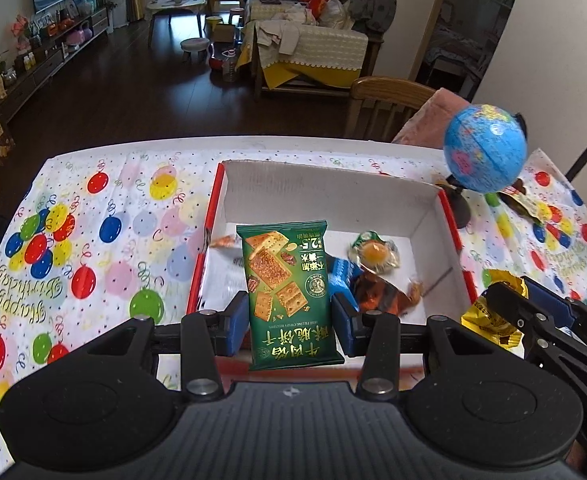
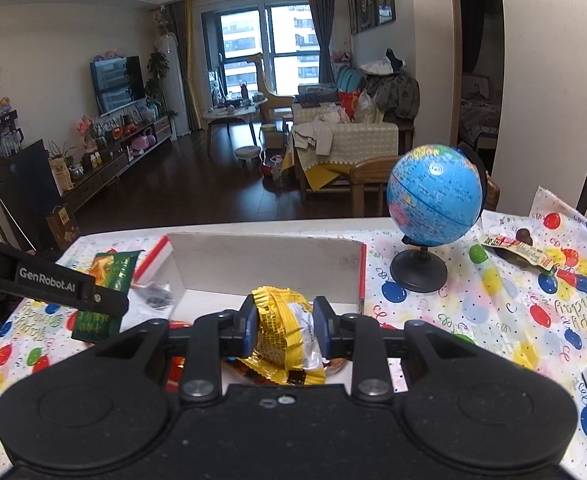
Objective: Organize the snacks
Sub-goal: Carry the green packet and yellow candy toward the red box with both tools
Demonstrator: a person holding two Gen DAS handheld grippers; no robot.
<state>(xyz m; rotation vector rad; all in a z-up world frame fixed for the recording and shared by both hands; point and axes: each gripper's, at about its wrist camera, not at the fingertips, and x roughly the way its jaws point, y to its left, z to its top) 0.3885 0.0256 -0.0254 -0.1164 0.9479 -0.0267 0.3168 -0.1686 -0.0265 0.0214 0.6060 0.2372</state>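
Left gripper [image 1: 291, 316] clamps green cracker packet [image 1: 289, 292] over the box [image 1: 333, 196]; right gripper [image 2: 285, 326] pinches yellow snack [image 2: 285, 336] at its near edge. Risk: grippers collide, or slick wrappers slip outside.

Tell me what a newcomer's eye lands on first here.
The green biscuit packet, pinched between the left gripper fingers above the white box. Then the yellow snack packet in the right gripper, and the blue globe standing on the balloon tablecloth right of the box.
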